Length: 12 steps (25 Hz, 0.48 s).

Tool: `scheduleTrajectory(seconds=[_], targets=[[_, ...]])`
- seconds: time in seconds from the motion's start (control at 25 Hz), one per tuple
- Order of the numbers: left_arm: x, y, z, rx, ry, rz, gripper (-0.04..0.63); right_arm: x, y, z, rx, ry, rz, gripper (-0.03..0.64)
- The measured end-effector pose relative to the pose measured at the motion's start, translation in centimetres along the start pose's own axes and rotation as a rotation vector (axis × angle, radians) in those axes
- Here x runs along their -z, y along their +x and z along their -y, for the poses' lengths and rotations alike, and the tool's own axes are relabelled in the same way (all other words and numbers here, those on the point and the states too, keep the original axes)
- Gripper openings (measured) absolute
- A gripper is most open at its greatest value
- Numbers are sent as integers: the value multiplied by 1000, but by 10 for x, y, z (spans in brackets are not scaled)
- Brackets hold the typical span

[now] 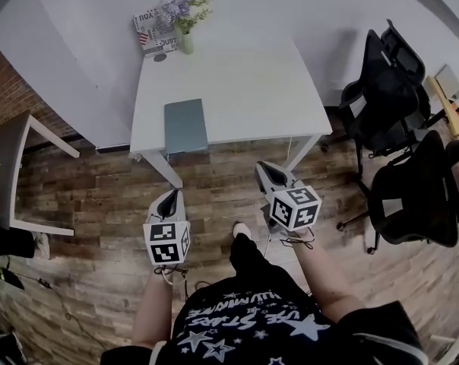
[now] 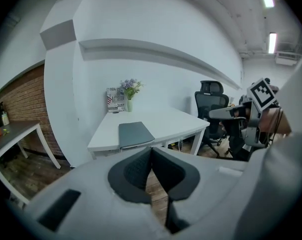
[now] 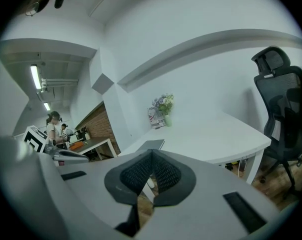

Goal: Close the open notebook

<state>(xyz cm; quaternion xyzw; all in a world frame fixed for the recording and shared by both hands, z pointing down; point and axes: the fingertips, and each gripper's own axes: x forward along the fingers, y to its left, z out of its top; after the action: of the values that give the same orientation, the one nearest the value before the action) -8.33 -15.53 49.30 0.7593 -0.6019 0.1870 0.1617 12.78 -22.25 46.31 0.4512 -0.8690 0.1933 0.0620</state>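
Note:
A grey-green notebook [image 1: 185, 125] lies closed and flat near the front left edge of the white table [image 1: 252, 90]; it also shows in the left gripper view as the notebook [image 2: 135, 133] and, small, in the right gripper view as the notebook [image 3: 152, 144]. Both grippers hang over the wooden floor, well short of the table. My left gripper [image 1: 169, 201] is shut with nothing between its pads [image 2: 152, 156]. My right gripper [image 1: 269, 175] is shut too and holds nothing; its tips [image 3: 151, 160] meet.
A vase of flowers [image 1: 184, 21] and a printed sign [image 1: 152, 30] stand at the table's far edge. Black office chairs [image 1: 400, 128] crowd the right. Another desk [image 1: 13, 166] sits left by a brick wall. People stand far off in the right gripper view.

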Motion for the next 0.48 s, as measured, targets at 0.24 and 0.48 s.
scheduleTrajectory(seconds=[0.24,0.48], targets=[[26,-56,7,14,-1,27,20,20,-40,-41,1,-16,10,2],[54,-114,18,32,-6,53,20,48,-79,-94,-8,-31,8,2]])
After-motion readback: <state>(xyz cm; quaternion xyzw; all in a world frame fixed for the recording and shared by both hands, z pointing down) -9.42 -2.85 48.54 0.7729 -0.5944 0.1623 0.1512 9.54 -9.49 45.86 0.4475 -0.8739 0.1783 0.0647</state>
